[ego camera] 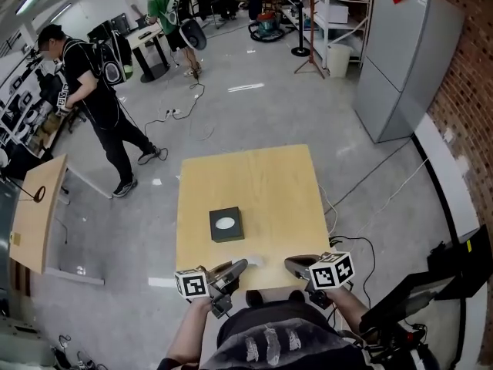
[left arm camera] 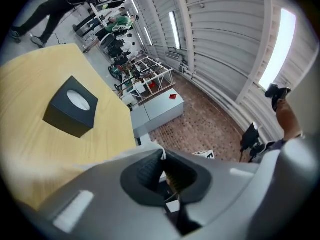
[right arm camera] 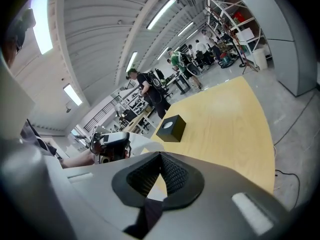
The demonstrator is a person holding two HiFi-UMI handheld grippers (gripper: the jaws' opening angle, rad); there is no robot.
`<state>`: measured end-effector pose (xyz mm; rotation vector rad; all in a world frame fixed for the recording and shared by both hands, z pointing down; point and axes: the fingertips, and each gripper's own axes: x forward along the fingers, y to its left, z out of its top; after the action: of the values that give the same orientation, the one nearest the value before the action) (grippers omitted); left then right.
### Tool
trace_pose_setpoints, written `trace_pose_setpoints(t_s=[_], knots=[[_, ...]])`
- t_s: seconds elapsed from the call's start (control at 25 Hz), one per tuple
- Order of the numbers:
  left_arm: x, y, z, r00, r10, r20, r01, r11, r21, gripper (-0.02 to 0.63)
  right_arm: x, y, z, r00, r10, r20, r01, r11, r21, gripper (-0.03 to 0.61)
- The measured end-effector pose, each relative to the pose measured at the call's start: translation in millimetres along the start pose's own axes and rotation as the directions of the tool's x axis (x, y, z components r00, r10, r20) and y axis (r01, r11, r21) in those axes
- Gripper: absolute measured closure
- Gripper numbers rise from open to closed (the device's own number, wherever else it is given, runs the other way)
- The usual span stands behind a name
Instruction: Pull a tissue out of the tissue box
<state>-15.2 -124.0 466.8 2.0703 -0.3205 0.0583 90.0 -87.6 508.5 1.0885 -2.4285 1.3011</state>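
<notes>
Sitting mid-table, a black tissue box; at the near edge, left gripper pinches a white tissue, right gripper jaws pressed together.

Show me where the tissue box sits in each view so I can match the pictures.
Head view: tissue box near picture centre, on the near half of the wooden table.
Left gripper view: left of centre, on the tabletop.
Right gripper view: near the middle, towards the table's far end.
Shared landmark: the wooden table itself, under the box in all three.
</notes>
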Motion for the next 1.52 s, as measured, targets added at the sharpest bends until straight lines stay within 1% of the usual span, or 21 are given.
trace_pose_setpoints(t_s=[0.08, 0.24, 0.32, 0.4, 0.48, 0.52, 0.56, 0.64, 0.68, 0.76, 0.88, 0.96, 1.04, 1.12, 1.16, 1.24, 1.36, 1.48, 1.52], knots=[[13, -5, -12, 0.999, -0.01, -0.034, 0.01, 1.0, 0.005, 0.612, -12, -6, -7, 1.0, -0.002, 0.015, 0.002, 1.0, 0.01, 0.583], [43, -16, -23, 0.992, -0.038, -0.117, 0.041, 0.999, 0.015, 0.612, -39, -24, -14, 0.998, -0.026, 0.055, 0.023, 0.998, 0.053, 0.583], [65, -18, -27, 0.984, -0.062, -0.165, 0.069, 0.997, 0.039, 0.612, -53, -42, -20, 0.996, -0.053, 0.077, 0.047, 0.995, 0.086, 0.583], [84, -30, -25, 0.969, -0.105, -0.223, 0.125, 0.989, 0.077, 0.612, -67, -52, -22, 0.991, -0.082, 0.103, 0.07, 0.99, 0.12, 0.583], [97, -49, -20, 0.949, -0.165, -0.267, 0.191, 0.979, 0.074, 0.612, -80, -51, -26, 0.986, -0.114, 0.122, 0.094, 0.984, 0.154, 0.583], [101, -58, -16, 0.937, -0.202, -0.286, 0.232, 0.97, 0.075, 0.612, -84, -52, -29, 0.983, -0.131, 0.127, 0.109, 0.98, 0.169, 0.583], [104, -66, -12, 0.921, -0.243, -0.305, 0.279, 0.957, 0.079, 0.612, -85, -53, -33, 0.981, -0.148, 0.129, 0.123, 0.975, 0.184, 0.583], [106, -72, -7, 0.881, -0.318, -0.351, 0.365, 0.928, 0.075, 0.612, -85, -58, -41, 0.976, -0.179, 0.125, 0.15, 0.966, 0.211, 0.583], [106, -71, -8, 0.86, -0.342, -0.378, 0.392, 0.918, 0.062, 0.612, -85, -60, -45, 0.974, -0.191, 0.12, 0.161, 0.961, 0.223, 0.583], [103, -56, -18, 0.827, -0.358, -0.434, 0.406, 0.914, 0.02, 0.612, -85, -65, -51, 0.973, -0.205, 0.107, 0.175, 0.955, 0.24, 0.583], [94, -16, -44, 0.784, -0.34, -0.52, 0.36, 0.931, -0.065, 0.612, -83, -70, -57, 0.974, -0.211, 0.085, 0.185, 0.952, 0.244, 0.583], [83, 17, -68, 0.756, -0.304, -0.579, 0.291, 0.949, -0.119, 0.612, -81, -68, -62, 0.975, -0.215, 0.061, 0.195, 0.951, 0.242, 0.583], [68, 48, -85, 0.739, -0.249, -0.625, 0.198, 0.968, -0.152, 0.611, -75, -62, -62, 0.976, -0.213, 0.038, 0.199, 0.952, 0.231, 0.583], [52, 69, -91, 0.731, -0.209, -0.65, 0.123, 0.977, -0.176, 0.611, -67, -55, -59, 0.978, -0.206, 0.015, 0.198, 0.956, 0.214, 0.583], [45, 78, -92, 0.728, -0.188, -0.66, 0.095, 0.98, -0.174, 0.611, -62, -51, -57, 0.979, -0.202, 0.004, 0.197, 0.959, 0.205, 0.583], [33, 97, -93, 0.713, -0.124, -0.69, 0.044, 0.99, -0.132, 0.611, -53, -45, -54, 0.981, -0.193, -0.018, 0.192, 0.963, 0.189, 0.583], [11, 132, -89, 0.668, 0.0, -0.744, -0.039, 0.999, -0.035, 0.611, -29, -35, -49, 0.983, -0.178, -0.048, 0.184, 0.97, 0.16, 0.583], [-12, 163, -77, 0.63, 0.126, -0.767, -0.121, 0.991, 0.063, 0.611, -6, -19, -37, 0.984, -0.164, -0.067, 0.172, 0.976, 0.133, 0.583], [-17, 172, -73, 0.619, 0.169, -0.767, -0.147, 0.984, 0.099, 0.59, -1, -15, -33, 0.985, -0.16, -0.071, 0.168, 0.978, 0.126, 0.583]])
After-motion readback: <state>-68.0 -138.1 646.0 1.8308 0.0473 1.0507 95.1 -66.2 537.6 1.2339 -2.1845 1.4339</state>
